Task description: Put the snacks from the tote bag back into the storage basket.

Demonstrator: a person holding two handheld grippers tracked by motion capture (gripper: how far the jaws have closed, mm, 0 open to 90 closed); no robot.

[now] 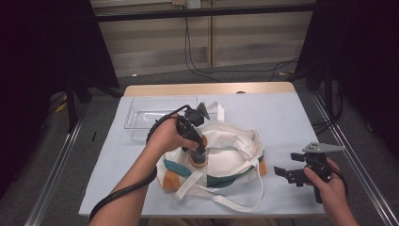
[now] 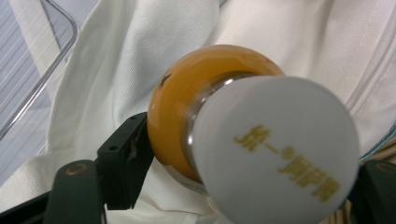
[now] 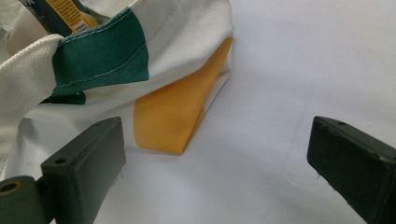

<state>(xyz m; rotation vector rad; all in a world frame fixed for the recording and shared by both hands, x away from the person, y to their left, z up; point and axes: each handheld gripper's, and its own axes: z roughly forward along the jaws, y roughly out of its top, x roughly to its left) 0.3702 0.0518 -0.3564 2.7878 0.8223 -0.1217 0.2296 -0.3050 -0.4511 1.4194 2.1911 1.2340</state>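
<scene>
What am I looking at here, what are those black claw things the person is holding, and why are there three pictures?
A person sits at a table holding a hand-operated gripper in each hand; each one carries its own camera. The high view looks down from above. The other two look along each gripper's black jaws. On the table lie a white canvas tote bag with green and orange patches, and a clear plastic tray behind it. The left gripper is over the open bag, shut on an orange bottle with a white cap. The right gripper is open and holds nothing, beside the bag's orange corner.
</scene>
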